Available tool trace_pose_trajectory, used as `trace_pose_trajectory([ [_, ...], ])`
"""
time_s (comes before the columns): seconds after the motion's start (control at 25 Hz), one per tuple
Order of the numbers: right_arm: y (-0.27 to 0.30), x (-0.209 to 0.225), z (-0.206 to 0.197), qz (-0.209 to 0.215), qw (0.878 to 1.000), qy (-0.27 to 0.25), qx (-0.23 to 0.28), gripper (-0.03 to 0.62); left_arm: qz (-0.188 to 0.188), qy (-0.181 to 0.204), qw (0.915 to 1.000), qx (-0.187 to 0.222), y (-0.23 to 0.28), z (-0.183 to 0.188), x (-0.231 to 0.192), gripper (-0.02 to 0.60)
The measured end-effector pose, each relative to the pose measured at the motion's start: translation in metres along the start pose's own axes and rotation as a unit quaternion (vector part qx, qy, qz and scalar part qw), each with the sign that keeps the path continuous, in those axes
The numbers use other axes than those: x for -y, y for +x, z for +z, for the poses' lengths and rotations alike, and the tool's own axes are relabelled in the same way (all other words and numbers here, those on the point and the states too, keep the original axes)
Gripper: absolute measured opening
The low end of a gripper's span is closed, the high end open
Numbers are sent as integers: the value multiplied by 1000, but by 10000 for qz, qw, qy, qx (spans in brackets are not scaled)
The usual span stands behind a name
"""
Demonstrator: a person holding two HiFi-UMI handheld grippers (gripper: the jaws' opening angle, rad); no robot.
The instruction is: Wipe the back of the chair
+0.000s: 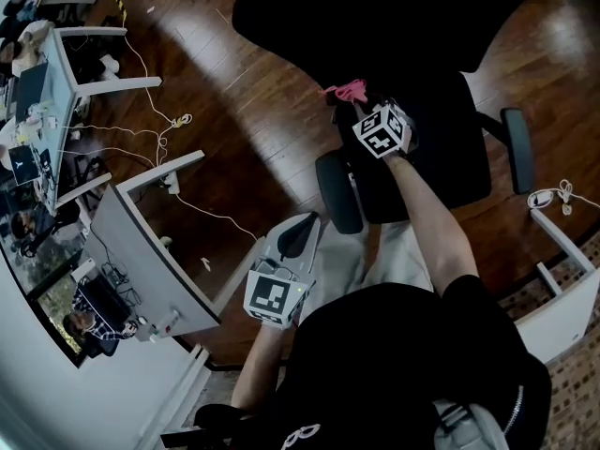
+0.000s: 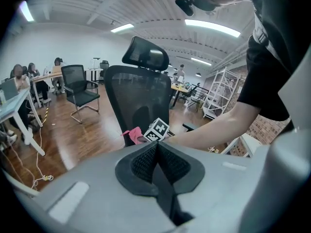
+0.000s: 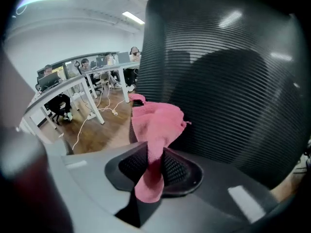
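A black mesh office chair stands on the wood floor, its seat toward me. My right gripper is shut on a pink cloth at the lower left of the backrest. In the right gripper view the cloth sticks up from the right gripper right beside the ribbed mesh; whether it touches is unclear. My left gripper hangs lower left, away from the chair, shut with nothing in it. The left gripper view shows the left gripper, the chair and the cloth.
White desks with seated people stand at the left. Loose cables lie on the floor between them and the chair. A second black chair stands further back. A white bench is at the right, white shelving beyond.
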State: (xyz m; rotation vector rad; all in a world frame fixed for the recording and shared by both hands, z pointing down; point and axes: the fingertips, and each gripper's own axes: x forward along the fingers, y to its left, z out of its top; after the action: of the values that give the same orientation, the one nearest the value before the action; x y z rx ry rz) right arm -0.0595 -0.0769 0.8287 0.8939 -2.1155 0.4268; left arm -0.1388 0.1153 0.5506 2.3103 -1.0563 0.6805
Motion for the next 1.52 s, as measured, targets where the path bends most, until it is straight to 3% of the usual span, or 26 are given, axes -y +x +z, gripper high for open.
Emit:
trace_pose_trajectory([
  [0.2,-27,97,-46,-659,9968,452,-93,72,-174,1,9998,-138,19,-4,20,-8],
  [0.48,-83,234,-116,-1583,9810,1093,-255,72,-311,9,9991,-271,48,-2,49,-8],
  [0.8,-122,289,-149,-2101,9616,1756,-201,71,-375,39,9990,-248,62,11,70,-8],
  [0.92,-116,281,-145,-2053,9622,1777,-196,71,-360,54,9992,-190,65,13,75,-8],
  [1.08,-101,243,-115,-1767,9723,1524,-127,71,-298,34,9995,-120,56,13,74,-8],
  [1.32,-59,141,-42,-1062,9896,953,155,71,-191,-32,9998,6,37,5,61,-8],
  [1.52,-32,50,7,-444,9965,635,328,71,-57,-138,9999,56,14,-6,46,-8],
])
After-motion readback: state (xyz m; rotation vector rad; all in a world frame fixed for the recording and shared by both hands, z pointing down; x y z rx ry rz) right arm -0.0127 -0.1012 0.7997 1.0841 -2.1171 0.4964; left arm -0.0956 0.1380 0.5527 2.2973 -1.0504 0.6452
